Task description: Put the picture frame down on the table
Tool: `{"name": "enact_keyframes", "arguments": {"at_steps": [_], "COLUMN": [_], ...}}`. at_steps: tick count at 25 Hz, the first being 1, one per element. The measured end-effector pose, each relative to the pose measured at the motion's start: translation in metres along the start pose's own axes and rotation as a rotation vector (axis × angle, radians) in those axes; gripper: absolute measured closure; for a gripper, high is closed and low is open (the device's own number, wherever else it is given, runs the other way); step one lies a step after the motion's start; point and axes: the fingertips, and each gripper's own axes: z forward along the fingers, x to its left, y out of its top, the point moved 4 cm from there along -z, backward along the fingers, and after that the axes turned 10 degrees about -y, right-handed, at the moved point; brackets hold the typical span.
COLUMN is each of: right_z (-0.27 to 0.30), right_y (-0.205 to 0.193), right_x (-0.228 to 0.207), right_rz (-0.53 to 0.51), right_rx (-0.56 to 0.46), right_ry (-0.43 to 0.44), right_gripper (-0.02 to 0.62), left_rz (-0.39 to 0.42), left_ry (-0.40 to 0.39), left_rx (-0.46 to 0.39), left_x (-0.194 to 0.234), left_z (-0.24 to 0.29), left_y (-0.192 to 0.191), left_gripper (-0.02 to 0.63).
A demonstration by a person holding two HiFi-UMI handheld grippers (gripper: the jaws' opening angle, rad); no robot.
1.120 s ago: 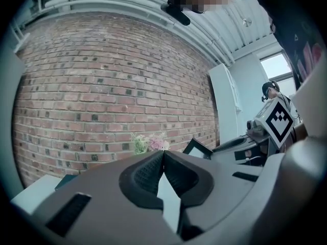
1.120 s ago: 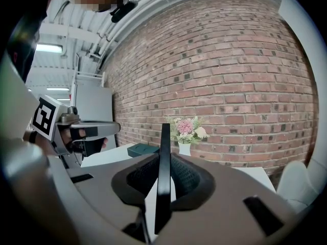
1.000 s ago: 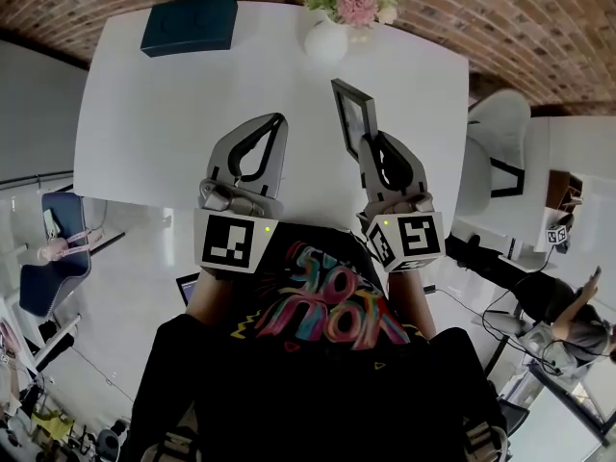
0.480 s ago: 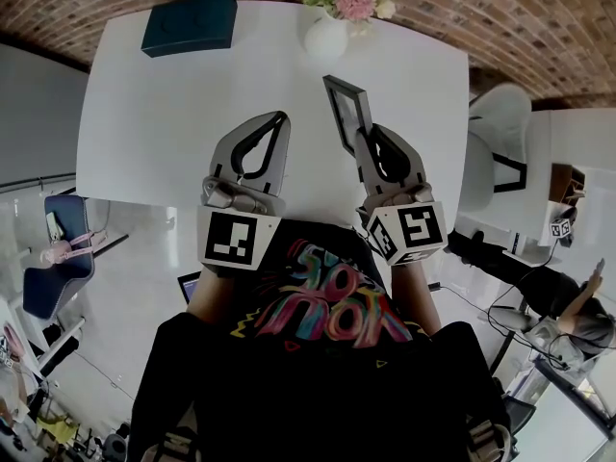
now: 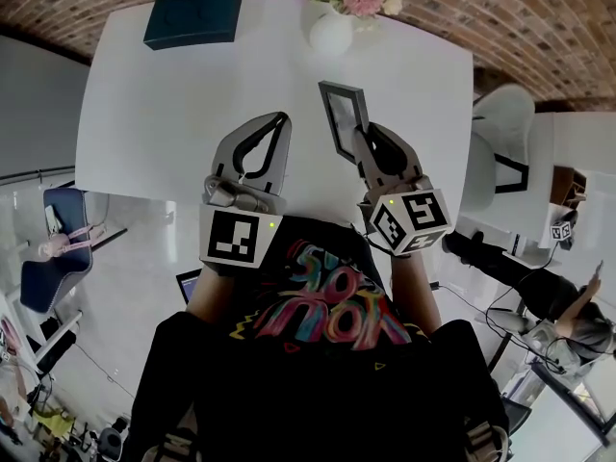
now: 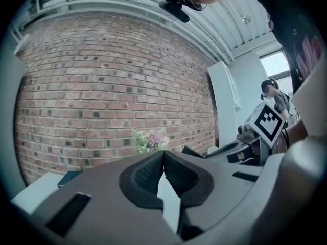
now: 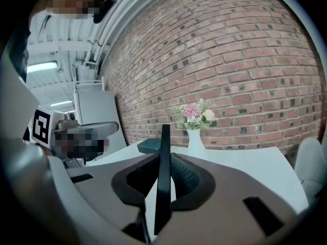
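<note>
A black picture frame [image 5: 344,120] hangs above the white table [image 5: 173,104], gripped at its lower edge by my right gripper [image 5: 364,152]. In the right gripper view the picture frame [image 7: 163,172] shows edge-on, upright between the two pads, with my right gripper [image 7: 164,175] shut on it. My left gripper [image 5: 279,123] is held over the table's near edge, to the left of the frame, holding nothing. In the left gripper view my left gripper [image 6: 162,160] has its pads touching at the tips.
A white vase with pink flowers [image 5: 335,27] stands at the table's far edge, and a dark teal box [image 5: 192,17] lies at its far left. A brick wall [image 5: 539,27] runs behind. White chairs [image 5: 500,133] stand to the right of the table.
The right gripper has rolled a little, and the picture frame has tilted and shifted slightly to the left. The left gripper has kept still.
</note>
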Motion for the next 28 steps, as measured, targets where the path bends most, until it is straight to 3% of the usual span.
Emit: {"name": "enact_keyframes", "arguments": {"at_steps": [17,28], "right_z": [0.035,0.048], "right_y": [-0.073,-0.098], "right_x": [-0.026,-0.034], "right_rz": [0.174,0.279], "right_rx": [0.203,0.264], "right_ry": [0.025,0.056], "right_gripper": [0.506,0.506], "left_rz": [-0.061,-0.065], "left_ry": [-0.026,-0.064], "left_rx": [0.069,0.102], "left_x": [0.000,-0.002], "left_z": [0.009,0.017], "left_y": [-0.037,-0.052], "left_gripper": [0.581,0.581]}}
